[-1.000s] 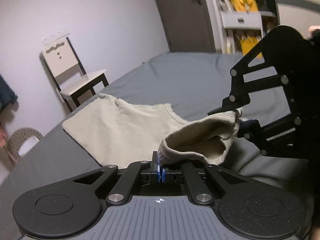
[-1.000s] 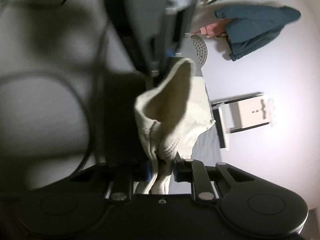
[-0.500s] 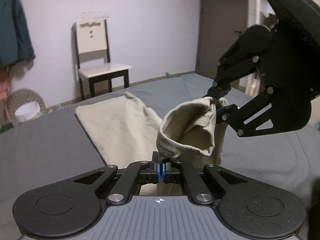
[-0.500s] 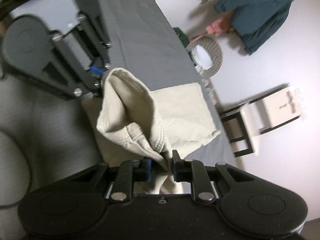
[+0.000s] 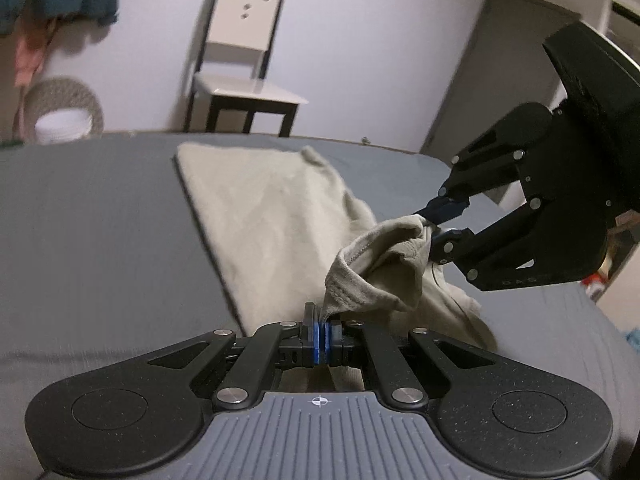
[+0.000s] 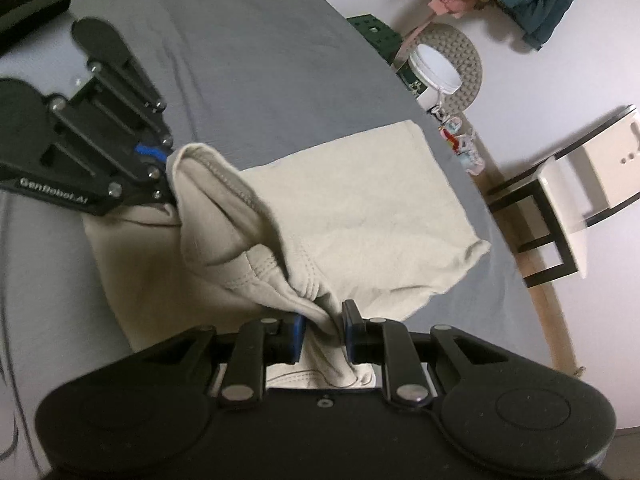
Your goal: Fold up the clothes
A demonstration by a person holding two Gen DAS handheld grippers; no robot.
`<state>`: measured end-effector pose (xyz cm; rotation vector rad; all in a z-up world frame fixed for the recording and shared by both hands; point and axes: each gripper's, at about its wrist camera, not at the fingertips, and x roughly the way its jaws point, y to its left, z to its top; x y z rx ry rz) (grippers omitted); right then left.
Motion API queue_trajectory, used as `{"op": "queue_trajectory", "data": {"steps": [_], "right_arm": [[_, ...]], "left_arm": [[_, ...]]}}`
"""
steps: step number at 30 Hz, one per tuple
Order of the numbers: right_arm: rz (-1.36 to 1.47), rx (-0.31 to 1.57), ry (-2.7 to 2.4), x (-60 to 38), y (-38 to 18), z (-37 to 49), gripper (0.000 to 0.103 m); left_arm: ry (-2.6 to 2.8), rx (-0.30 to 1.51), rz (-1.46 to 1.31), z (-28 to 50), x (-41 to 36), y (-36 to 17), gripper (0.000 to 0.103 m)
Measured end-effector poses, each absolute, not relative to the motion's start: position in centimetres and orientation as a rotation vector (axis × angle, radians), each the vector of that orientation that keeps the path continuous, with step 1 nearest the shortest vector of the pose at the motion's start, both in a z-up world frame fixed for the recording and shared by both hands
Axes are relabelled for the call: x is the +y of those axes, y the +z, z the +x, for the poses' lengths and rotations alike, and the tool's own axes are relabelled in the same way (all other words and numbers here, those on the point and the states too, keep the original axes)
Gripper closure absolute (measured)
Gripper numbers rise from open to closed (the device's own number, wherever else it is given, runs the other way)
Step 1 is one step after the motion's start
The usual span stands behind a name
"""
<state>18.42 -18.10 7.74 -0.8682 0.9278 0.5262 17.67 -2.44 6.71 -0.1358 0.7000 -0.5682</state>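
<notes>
Jaws of both grippers pinch one end of a beige shirt: left gripper low centre, right gripper bunching thicker cloth. Lifted between them, that end can fold over the half lying flat on the grey bed

- The room is dim, lit softly and evenly; I can't tell where the light comes from.
- The wall reads pale lilac, a cool cast.
- My grippers' black bodies swallow detail.
- The chair drops a faint shadow on the wall; the shirt edges a thin dark line on the bed.
- Fisheye bends the bed's edge and the door.
- The chair and the bed's near surface smear with motion blur.
- Grain shows in the grey.
</notes>
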Motion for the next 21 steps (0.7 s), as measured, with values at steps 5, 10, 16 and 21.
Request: {"op": "queue_trajectory", "data": {"steps": [5,10,16,21], "right_arm": [[-0.792,0.969,0.516,-18.2,6.7,20.1,0.082],[-0.672,0.977,0.441,-20.0,5.9,19.5,0.058],[-0.242,0.985,0.322,-25.3,6.5,18.8,0.044],[0.095,0.958,0.312,-29.5,6.3,16.0,0.046]], "left_arm": [[-0.531,0.75,-0.201,18.9,-2.2,5.3,0.1],[-0.485,0.808,-0.355,19.9,-1.0,4.3,0.091],[-0.41,0.734,-0.405,19.8,-1.1,4.2,0.029],[-0.386,0.734,-0.446,20.3,-1.1,3.2,0.028]]}}
